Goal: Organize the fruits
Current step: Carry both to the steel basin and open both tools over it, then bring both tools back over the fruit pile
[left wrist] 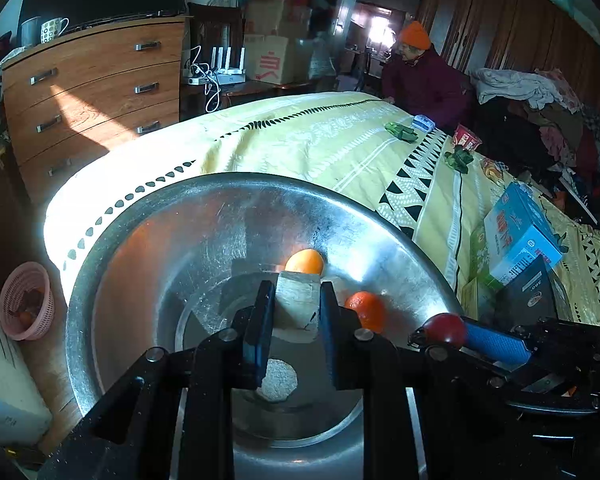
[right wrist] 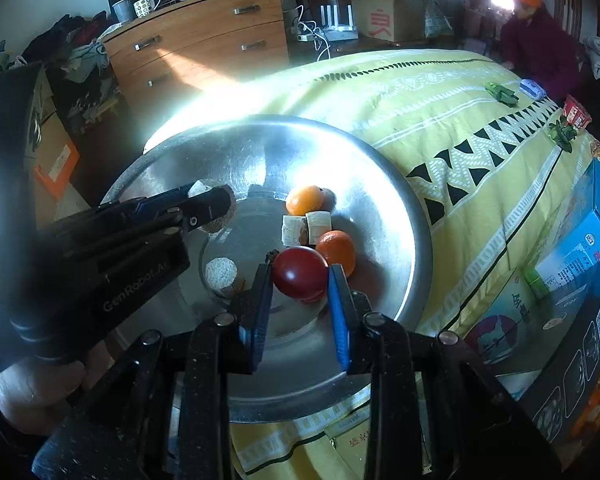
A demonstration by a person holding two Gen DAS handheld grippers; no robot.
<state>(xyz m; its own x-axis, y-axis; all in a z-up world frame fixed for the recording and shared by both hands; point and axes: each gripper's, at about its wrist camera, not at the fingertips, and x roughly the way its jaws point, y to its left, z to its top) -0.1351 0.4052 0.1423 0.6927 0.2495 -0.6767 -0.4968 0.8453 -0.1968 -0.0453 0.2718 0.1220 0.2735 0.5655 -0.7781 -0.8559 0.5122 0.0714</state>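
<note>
Big metal bowl [right wrist: 400, 216]: sitting on the yellow bed cover [right wrist: 440, 112], already holding most of the food.
Red fruit [right wrist: 299, 275]: squeezed between the blue pads of the right gripper [right wrist: 300, 280], low over the bowl, right beside one orange. Not let go yet, so not put away yet.
Two oranges: one [right wrist: 337, 251] near the red fruit, one [right wrist: 305, 200] a bit further back. Both lying in the bowl, so done.
Pale chunk [left wrist: 297, 305]: pinched tight in the left gripper [left wrist: 296, 306], over the bowl (hard to tell what food it is). Still to be dropped in.
Two pale blocks [right wrist: 307, 229]: touching each other, between the two oranges, already in the bowl.
Round rice-like cake [right wrist: 221, 274]: flat on the bowl floor, on the left side.
Done so far: most pieces in the bowl.
Left to do: probably just opening both grippers to let the red fruit and the chunk down.
</note>
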